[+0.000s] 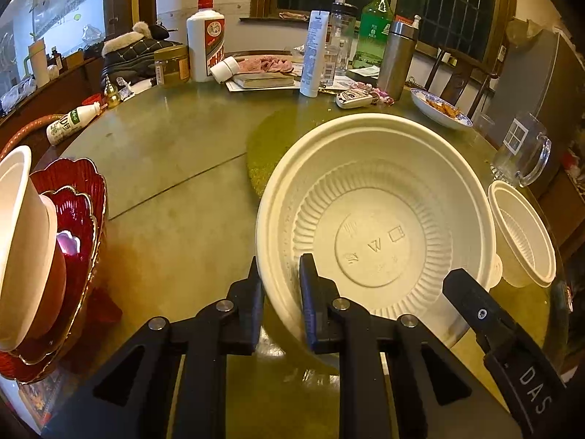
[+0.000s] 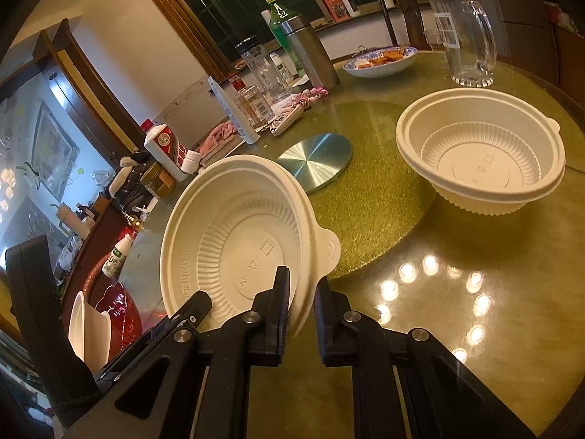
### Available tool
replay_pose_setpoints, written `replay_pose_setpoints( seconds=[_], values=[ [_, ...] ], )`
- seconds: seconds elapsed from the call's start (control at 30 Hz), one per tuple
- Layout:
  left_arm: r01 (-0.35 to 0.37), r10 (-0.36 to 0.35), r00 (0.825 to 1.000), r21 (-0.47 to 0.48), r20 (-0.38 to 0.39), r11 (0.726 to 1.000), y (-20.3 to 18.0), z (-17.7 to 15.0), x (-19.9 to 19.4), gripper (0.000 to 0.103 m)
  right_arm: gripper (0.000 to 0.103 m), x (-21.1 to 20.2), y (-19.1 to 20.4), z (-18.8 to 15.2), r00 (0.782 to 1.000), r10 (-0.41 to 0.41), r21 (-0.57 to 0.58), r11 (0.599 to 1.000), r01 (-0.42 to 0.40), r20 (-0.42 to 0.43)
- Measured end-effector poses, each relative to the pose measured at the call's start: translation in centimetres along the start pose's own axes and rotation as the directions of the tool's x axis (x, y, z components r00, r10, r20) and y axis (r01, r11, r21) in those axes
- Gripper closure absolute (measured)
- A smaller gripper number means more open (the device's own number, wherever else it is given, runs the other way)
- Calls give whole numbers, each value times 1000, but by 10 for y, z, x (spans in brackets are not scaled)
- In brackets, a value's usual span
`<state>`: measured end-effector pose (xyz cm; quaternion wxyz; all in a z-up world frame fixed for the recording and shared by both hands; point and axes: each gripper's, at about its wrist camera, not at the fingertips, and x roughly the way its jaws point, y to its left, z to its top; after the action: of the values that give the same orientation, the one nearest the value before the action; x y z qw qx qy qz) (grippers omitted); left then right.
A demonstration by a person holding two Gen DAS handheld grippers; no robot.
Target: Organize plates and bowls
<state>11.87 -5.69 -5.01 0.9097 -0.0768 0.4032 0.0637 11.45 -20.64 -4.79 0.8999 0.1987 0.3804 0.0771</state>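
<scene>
Gripping white bowl [image 1: 376, 226] rim: left gripper [image 1: 281, 292] at 7 o'clock | right gripper [image 2: 301, 314] clamps opposite rim | bowl tilted above desk [image 2: 475, 329] | second bowl [image 2: 482, 157] at 2 o'clock

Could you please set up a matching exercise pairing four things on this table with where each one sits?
Things:
1. tilted white ribbed plastic bowl
2. second white ribbed plastic bowl
3. clear glass mug
4. small red scalloped glass dish

Places:
A. nested in a larger red dish
B. flat on the green mat
C. beside the blue-patterned plate
D. rim pinched by both claws

Pairs: 1-D, 2-B, 3-C, 4-A
</scene>
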Motion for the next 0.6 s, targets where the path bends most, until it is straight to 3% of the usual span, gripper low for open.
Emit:
replay_pose_setpoints(
  seconds=[0.6],
  values=[
    [50, -50, 997, 3, 60, 999, 2, -3, -10, 86, 91, -7, 0, -5, 998, -2, -15, 1000, 3, 56]
  ],
)
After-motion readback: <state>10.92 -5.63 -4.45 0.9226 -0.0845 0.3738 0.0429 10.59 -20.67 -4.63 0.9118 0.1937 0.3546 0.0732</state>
